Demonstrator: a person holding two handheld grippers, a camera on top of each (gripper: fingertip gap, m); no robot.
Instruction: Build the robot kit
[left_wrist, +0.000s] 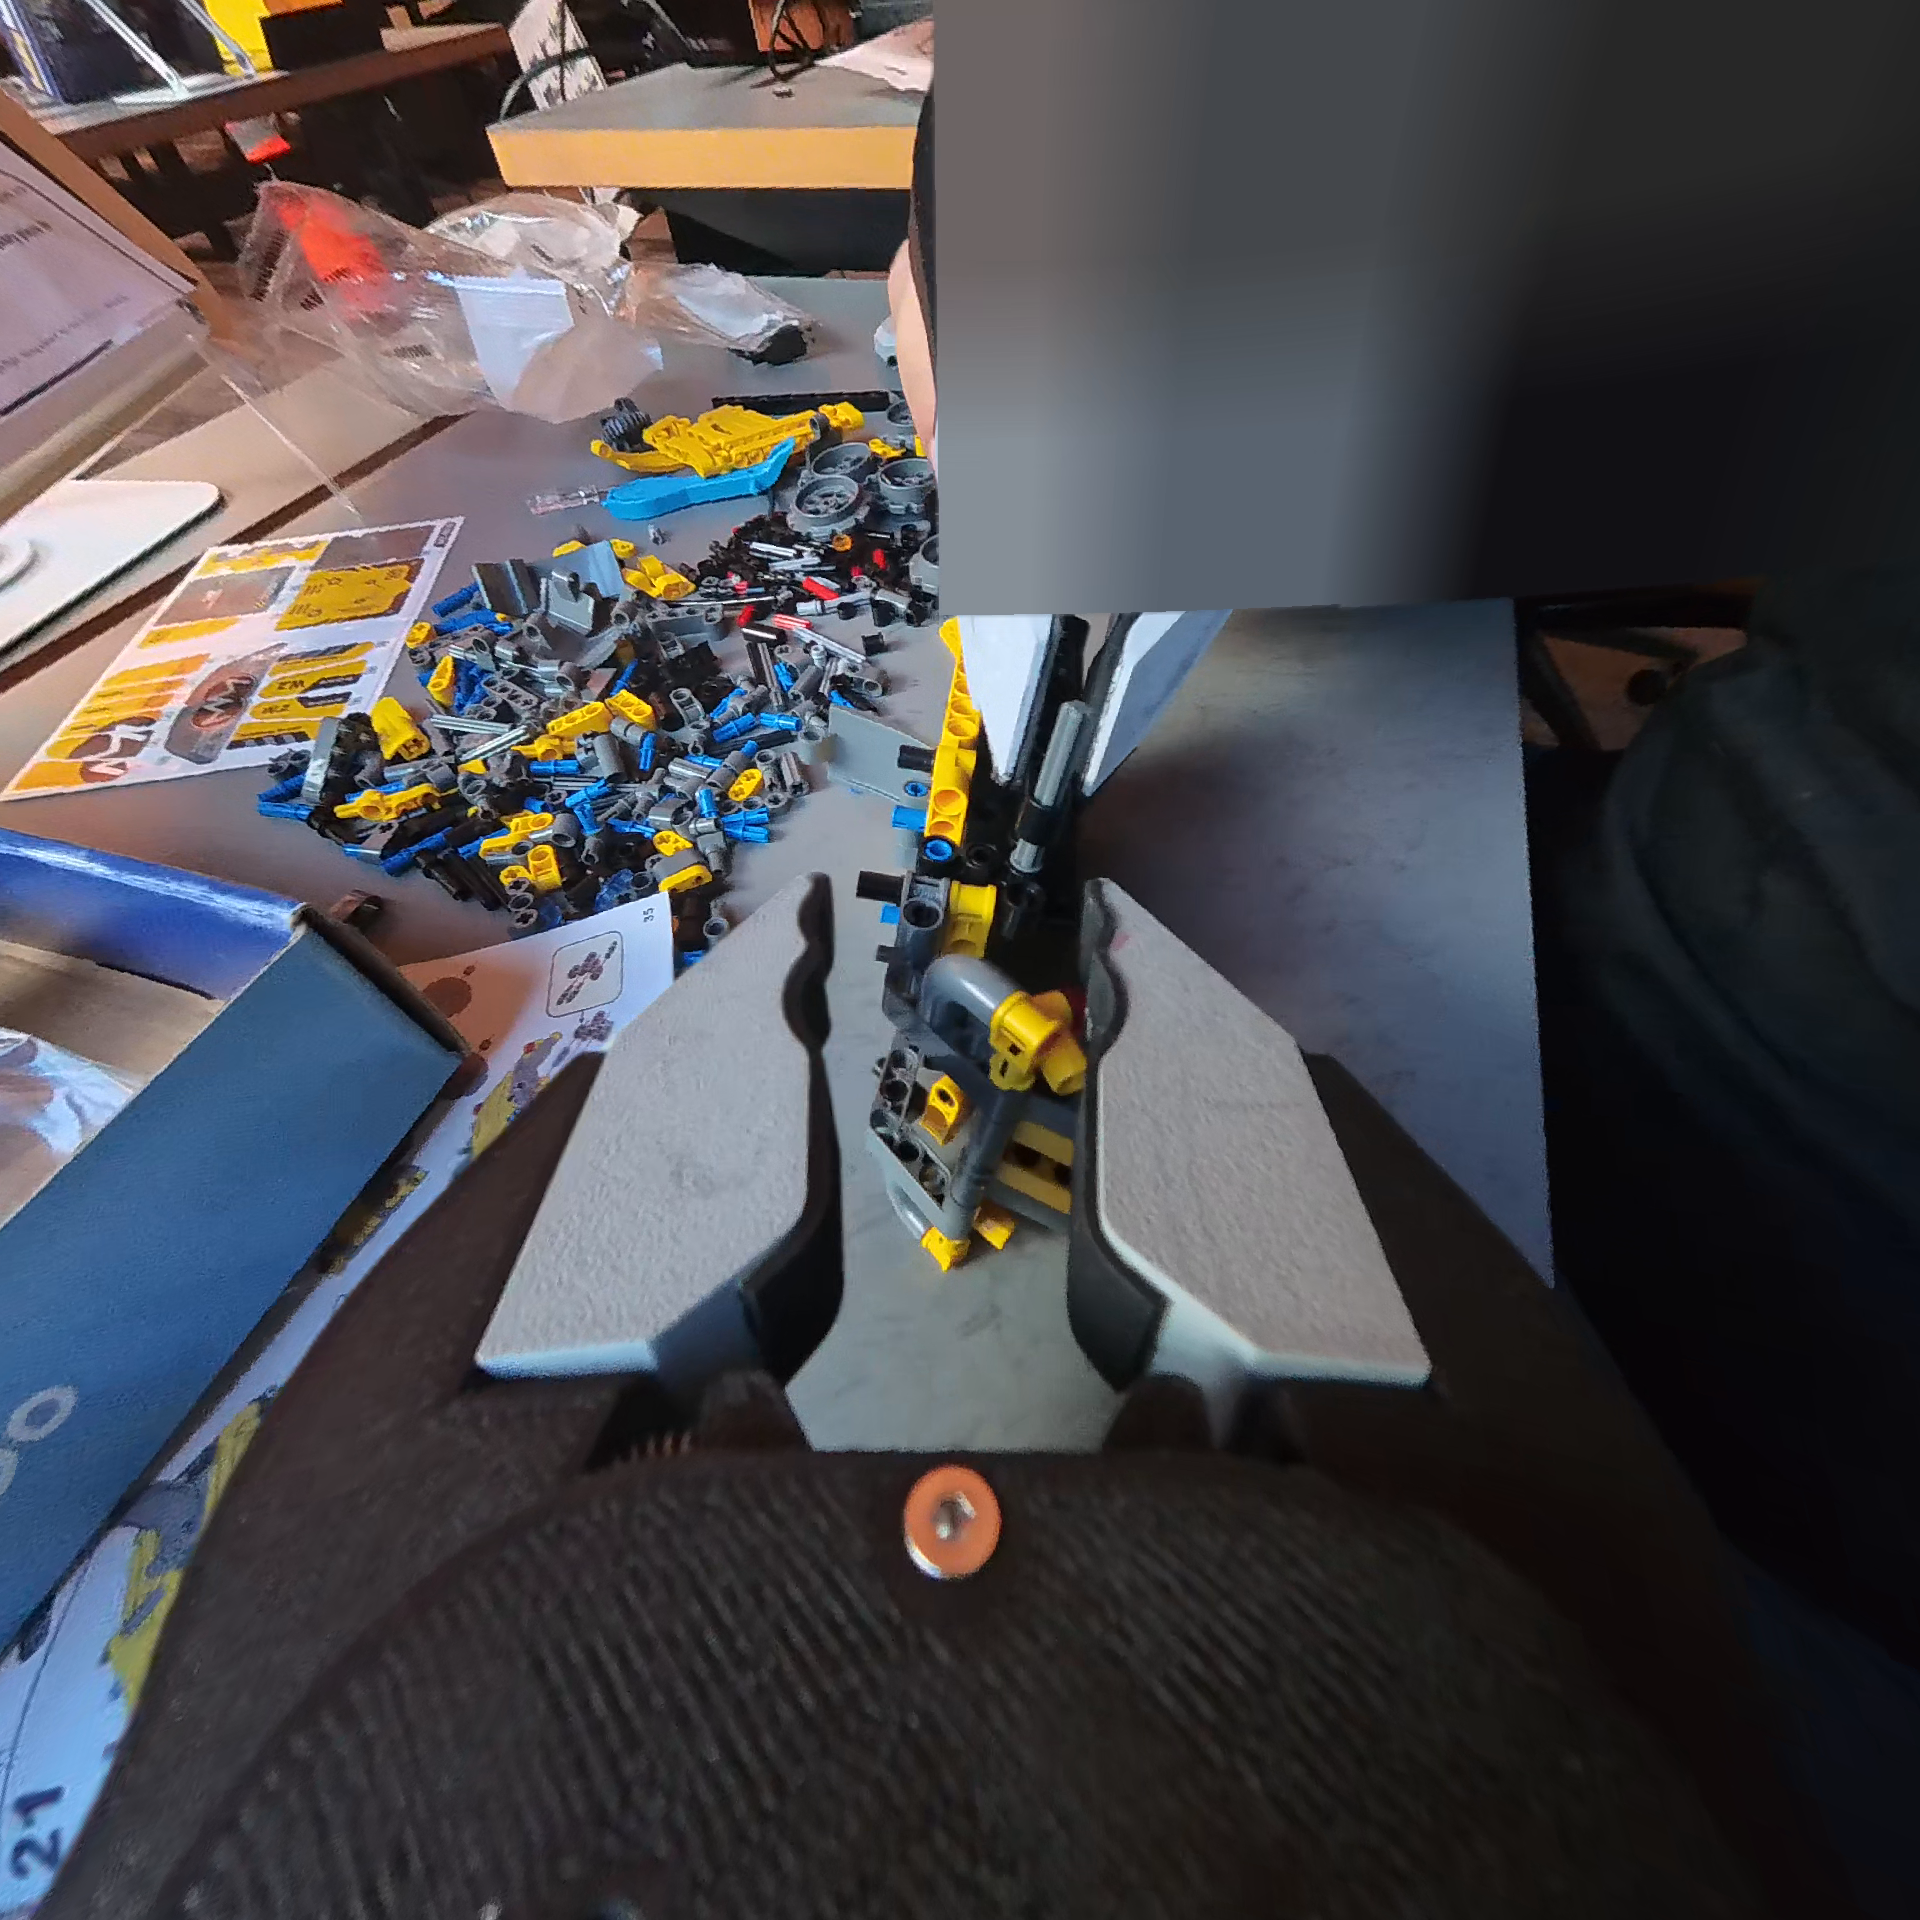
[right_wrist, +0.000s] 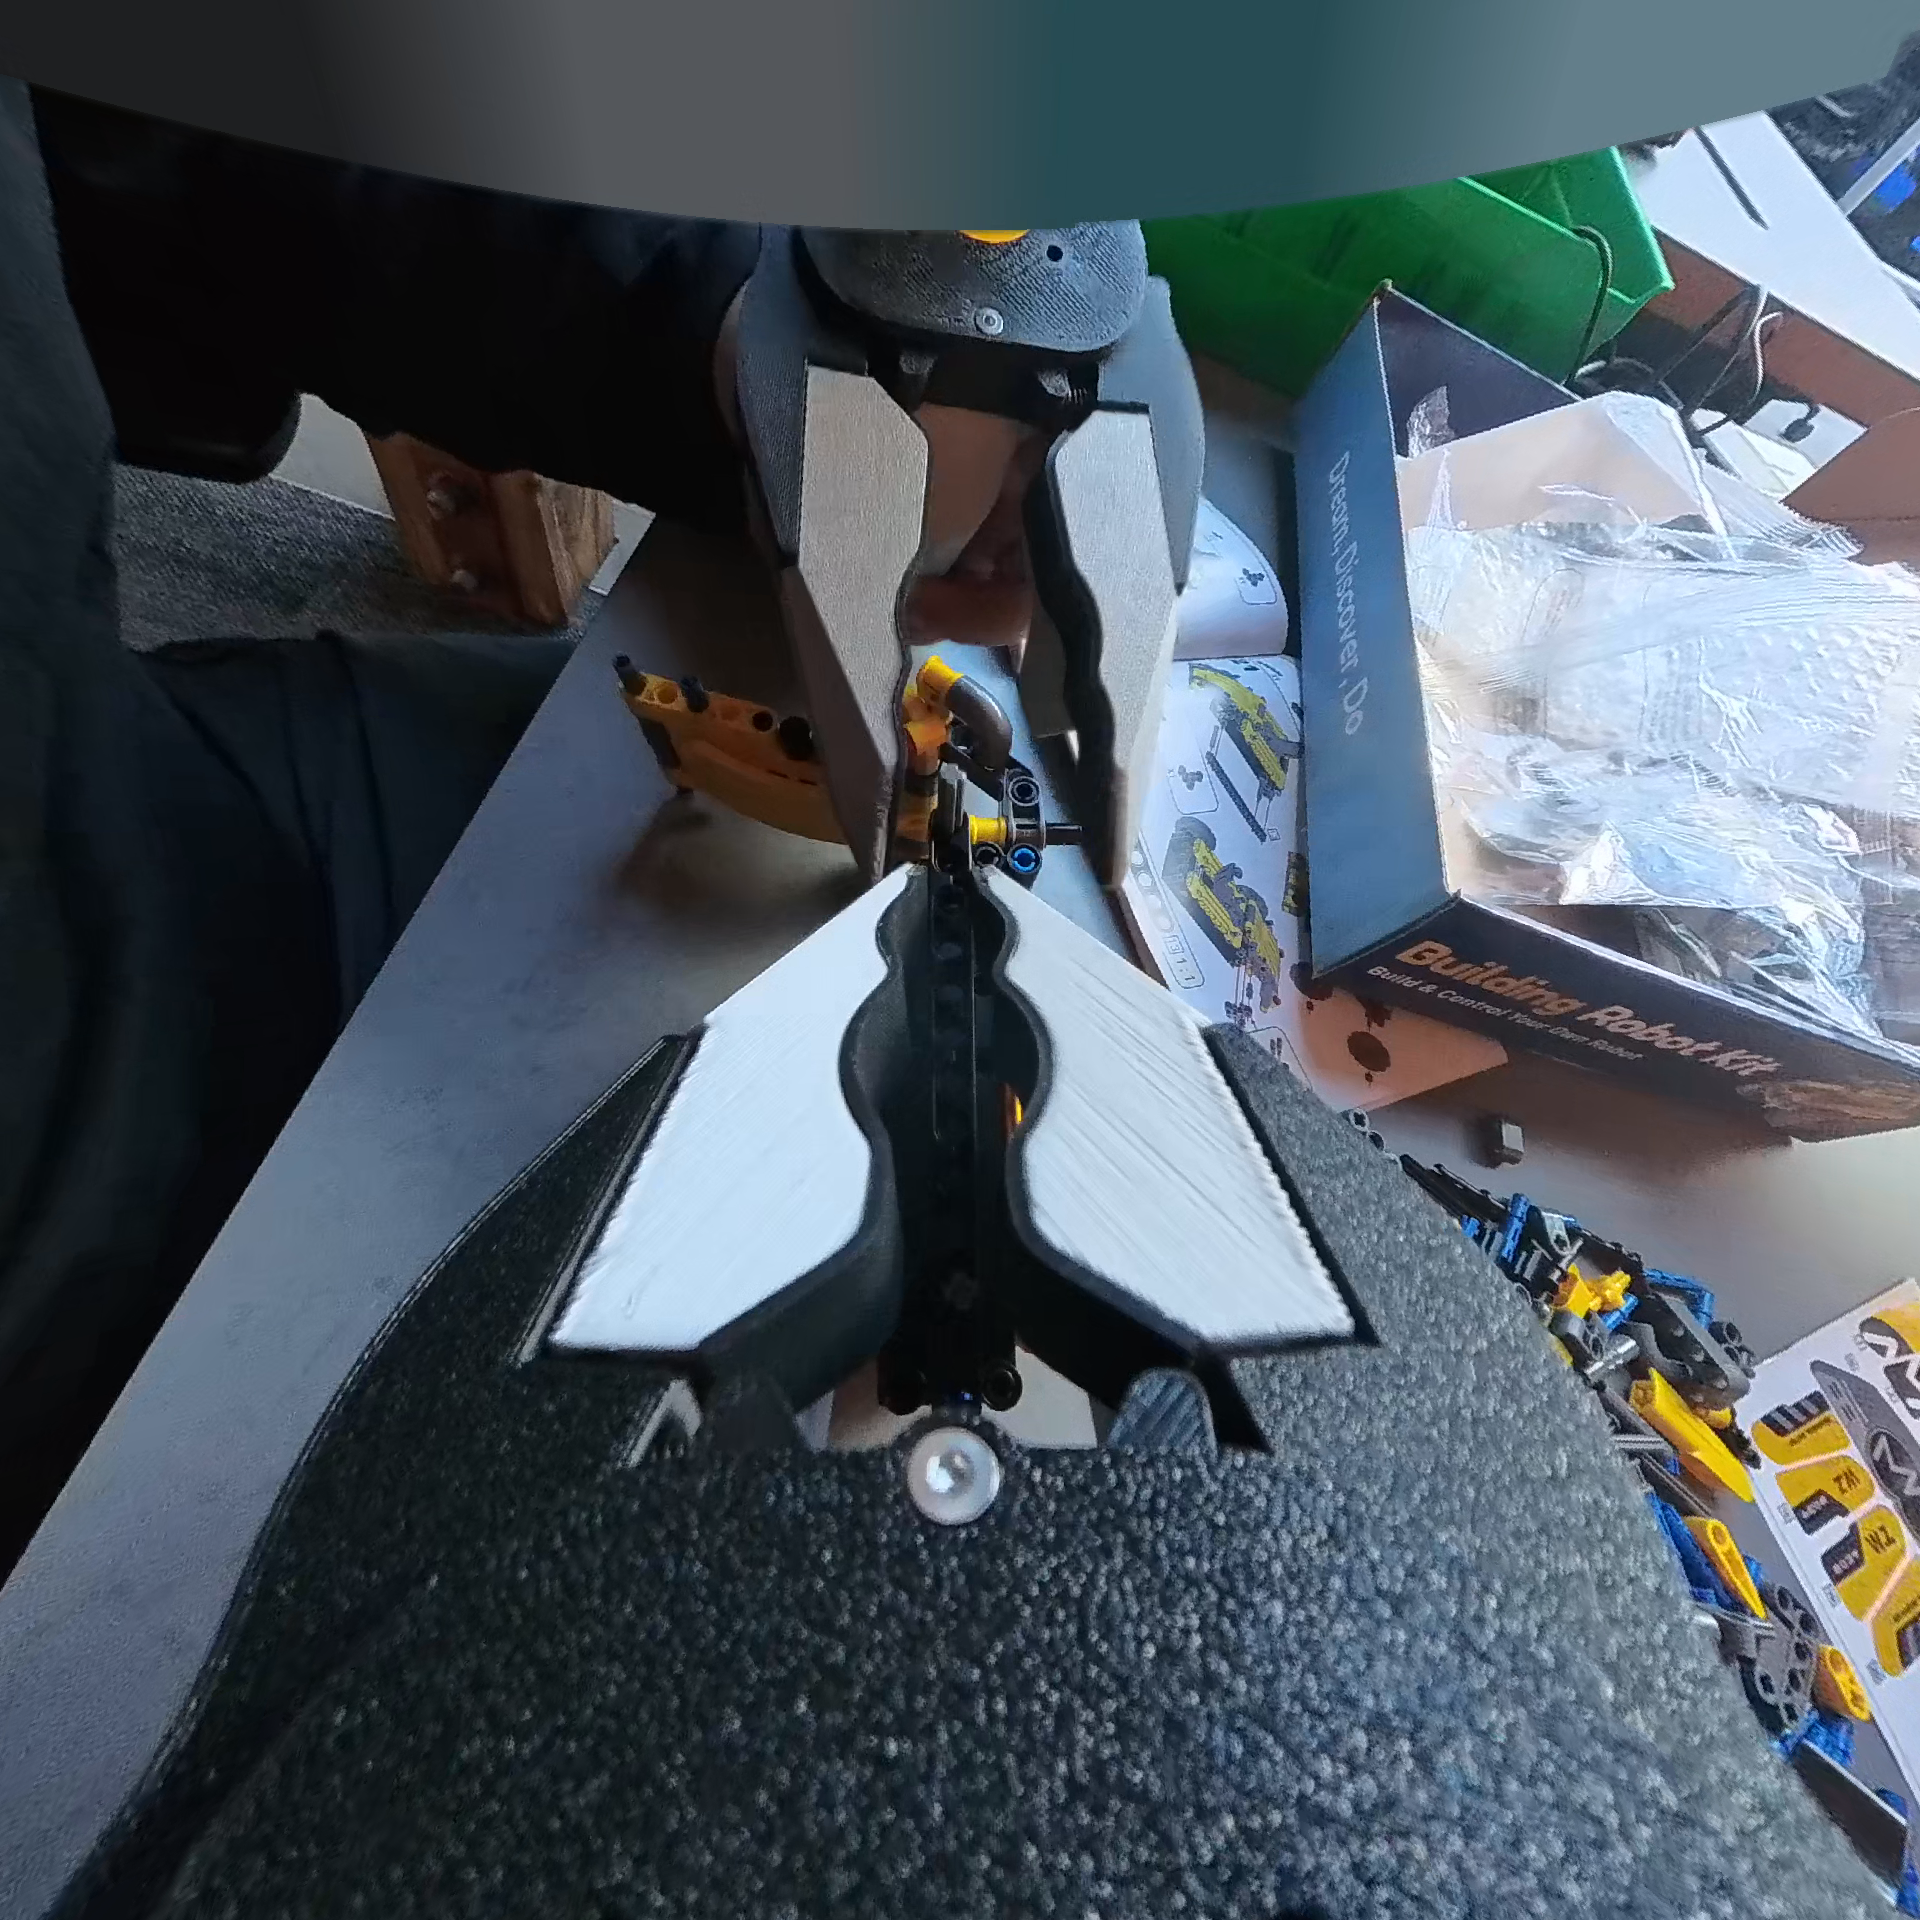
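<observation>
A part-built model of yellow, grey and black beam pieces (left_wrist: 977, 1081) lies on the grey table (left_wrist: 1299, 831). My left gripper (left_wrist: 956, 914) is open, with its fingers on either side of the model's grey and yellow end; its right finger (left_wrist: 1195, 1143) is close against the yellow piece. My right gripper (right_wrist: 951, 883) is shut on the model's long black beam (right_wrist: 951, 1091), facing the left one. The right gripper also shows in the left wrist view (left_wrist: 1044, 784), and the open left gripper in the right wrist view (right_wrist: 992, 868).
A heap of loose blue, yellow, grey and black pieces (left_wrist: 623, 727) lies to the left, with a sticker sheet (left_wrist: 239, 655), an instruction booklet (left_wrist: 582, 987) and a blue box (right_wrist: 1351, 727) holding plastic bags (right_wrist: 1662, 675). The table edge (left_wrist: 1527, 935) runs close on the right, beside a person in dark clothing. My left and right fingertips are right by each other.
</observation>
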